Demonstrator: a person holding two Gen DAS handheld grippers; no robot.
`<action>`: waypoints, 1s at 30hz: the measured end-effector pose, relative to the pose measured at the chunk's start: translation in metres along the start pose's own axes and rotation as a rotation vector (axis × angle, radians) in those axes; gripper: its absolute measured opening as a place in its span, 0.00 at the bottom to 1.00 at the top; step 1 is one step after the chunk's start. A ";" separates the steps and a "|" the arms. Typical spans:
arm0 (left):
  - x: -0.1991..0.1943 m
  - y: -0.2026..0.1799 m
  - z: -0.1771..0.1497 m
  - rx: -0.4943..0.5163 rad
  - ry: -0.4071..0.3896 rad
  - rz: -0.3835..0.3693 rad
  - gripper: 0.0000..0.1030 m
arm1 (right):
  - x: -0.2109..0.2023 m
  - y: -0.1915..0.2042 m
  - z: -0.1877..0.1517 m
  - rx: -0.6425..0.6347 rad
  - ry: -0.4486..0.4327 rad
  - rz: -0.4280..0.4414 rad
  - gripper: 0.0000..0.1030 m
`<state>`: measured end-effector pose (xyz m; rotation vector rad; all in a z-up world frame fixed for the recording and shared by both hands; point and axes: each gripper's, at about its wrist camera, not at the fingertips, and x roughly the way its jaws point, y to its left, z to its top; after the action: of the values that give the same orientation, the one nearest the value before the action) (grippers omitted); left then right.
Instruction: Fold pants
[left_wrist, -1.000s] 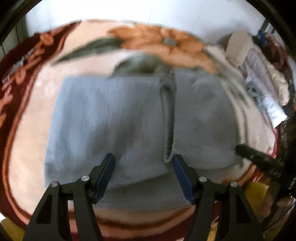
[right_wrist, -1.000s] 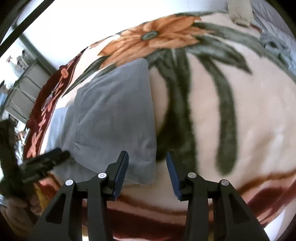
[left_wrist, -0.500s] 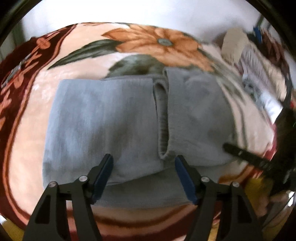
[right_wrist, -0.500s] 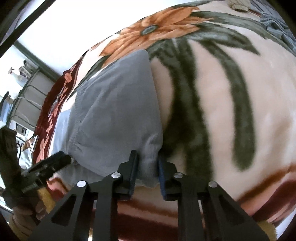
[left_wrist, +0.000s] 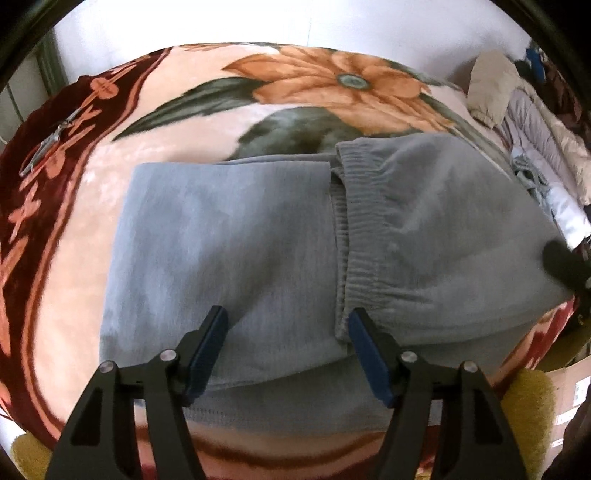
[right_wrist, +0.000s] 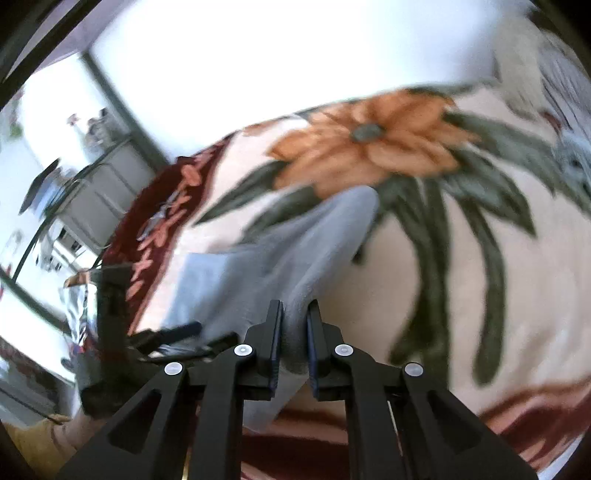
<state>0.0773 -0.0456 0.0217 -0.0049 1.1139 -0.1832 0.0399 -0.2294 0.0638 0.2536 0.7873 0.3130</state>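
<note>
Left wrist view: the left claw (left_wrist: 286, 338) hangs with fingers spread apart over the folded grey sweatpants (left_wrist: 229, 240) lying on a floral blanket (left_wrist: 325, 77).

Right wrist view: the right claw (right_wrist: 293, 334) is clamped on a lifted edge of the sweatpants (right_wrist: 295, 251).

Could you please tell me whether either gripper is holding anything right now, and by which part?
The right gripper pinches the grey fleece pants by a bunched fabric edge. The left gripper is open, holding nothing.
</note>
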 end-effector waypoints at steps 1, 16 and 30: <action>-0.003 0.004 -0.001 -0.017 0.003 -0.013 0.68 | -0.003 0.012 0.004 -0.040 -0.008 0.006 0.12; -0.079 0.143 0.004 -0.142 -0.094 0.048 0.68 | 0.031 0.155 0.024 -0.462 0.084 0.061 0.12; -0.079 0.207 -0.016 -0.272 -0.088 0.000 0.68 | 0.141 0.216 -0.017 -0.526 0.323 0.127 0.12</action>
<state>0.0589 0.1716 0.0647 -0.2532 1.0440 -0.0301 0.0822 0.0239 0.0337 -0.2500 0.9766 0.6782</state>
